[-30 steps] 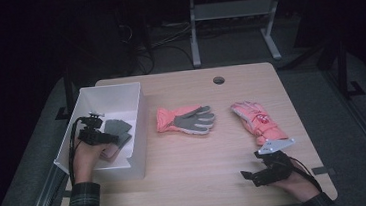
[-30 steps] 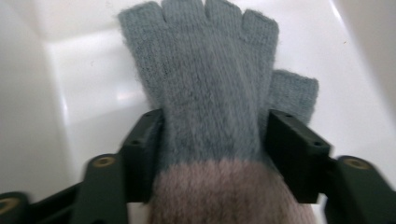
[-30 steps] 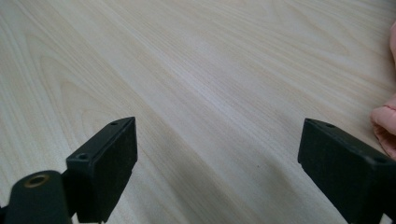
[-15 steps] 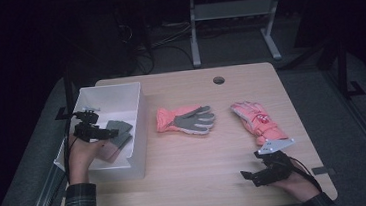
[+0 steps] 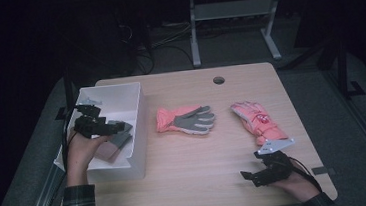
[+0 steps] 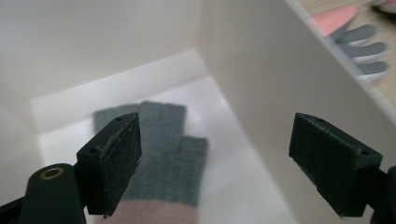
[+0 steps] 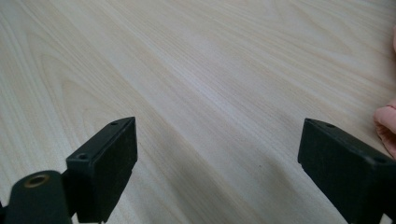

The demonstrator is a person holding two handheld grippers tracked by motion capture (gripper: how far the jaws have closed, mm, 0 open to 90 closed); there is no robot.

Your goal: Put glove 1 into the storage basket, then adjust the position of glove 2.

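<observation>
High view is showing the left gripper [image 5: 117, 125] hovering inside the white bin [image 5: 139, 114], hiding part of the grey glove [image 5: 122, 138] lying on the bin floor. Left gripper view is showing its jaws spread wide, empty, one jaw covering the glove's side, the pink cuff cut off. The right gripper [image 5: 246, 175] is resting on the surface [image 5: 196, 157], jaws wide. A pink-and-grey glove [image 5: 186, 119] and a pink glove [image 5: 257, 120] are lying apart mid-surface.

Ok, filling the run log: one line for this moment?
left gripper: open, over grey glove in white bin | right gripper: open, on table
</observation>
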